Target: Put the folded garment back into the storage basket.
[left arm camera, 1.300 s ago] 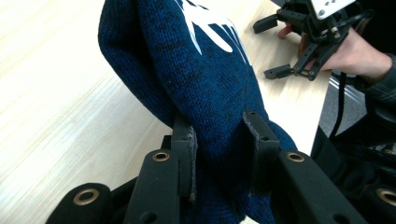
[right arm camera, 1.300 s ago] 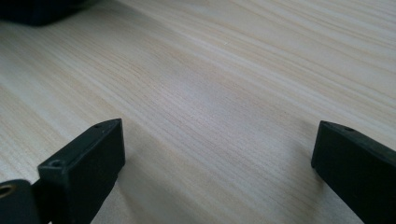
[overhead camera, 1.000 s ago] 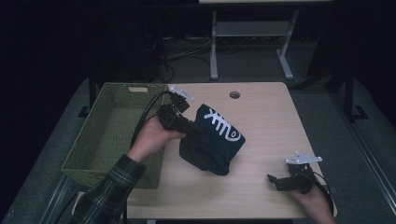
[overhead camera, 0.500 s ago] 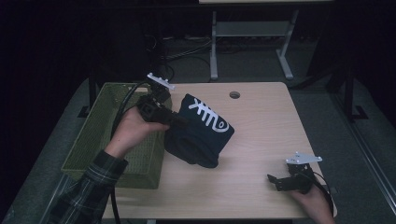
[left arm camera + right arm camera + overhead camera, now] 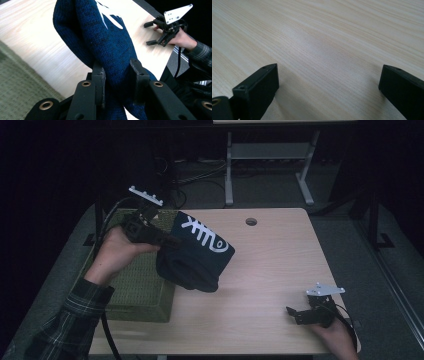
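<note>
A dark blue knitted garment [image 5: 197,255] with a white fishbone pattern hangs in the air over the bench's [image 5: 270,270] left edge, partly above the green woven basket [image 5: 140,280] standing at that edge. The left claw [image 5: 167,240] pinches a fold of it, the knit bunched tight between both jaws in the left gripper view [image 5: 115,62], lifted clear of the wood. At the bench's near right corner the right claw [image 5: 295,315] rests low by the surface, its jaws spread wide with bare wood between them.
</note>
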The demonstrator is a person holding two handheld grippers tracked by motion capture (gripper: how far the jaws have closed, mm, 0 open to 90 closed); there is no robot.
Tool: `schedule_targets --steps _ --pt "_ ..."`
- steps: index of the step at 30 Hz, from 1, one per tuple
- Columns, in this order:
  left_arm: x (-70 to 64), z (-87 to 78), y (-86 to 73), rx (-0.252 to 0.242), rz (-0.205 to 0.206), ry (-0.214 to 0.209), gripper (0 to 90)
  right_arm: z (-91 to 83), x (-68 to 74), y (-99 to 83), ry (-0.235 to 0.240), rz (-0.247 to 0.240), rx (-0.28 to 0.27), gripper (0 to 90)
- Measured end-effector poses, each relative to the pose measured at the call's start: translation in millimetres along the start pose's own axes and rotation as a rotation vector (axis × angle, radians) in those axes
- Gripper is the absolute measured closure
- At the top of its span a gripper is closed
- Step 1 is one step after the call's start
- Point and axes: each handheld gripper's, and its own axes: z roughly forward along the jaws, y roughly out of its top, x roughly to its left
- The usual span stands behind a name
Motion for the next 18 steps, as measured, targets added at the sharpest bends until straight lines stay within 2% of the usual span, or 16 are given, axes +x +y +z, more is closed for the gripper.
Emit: schedule_targets --steps 8,18 --pt "5.5 -27.1 -6.5 -0.021 -0.026 0.03 70.1 0.0 -0.1 0.0 -0.002 0.001 0.0 2.5" --pt "20.1 -57.9 -25.2 -0.055 -0.076 0.079 70.0 0.0 -0.2 0.0 -0.004 0.002 -0.001 2.5"
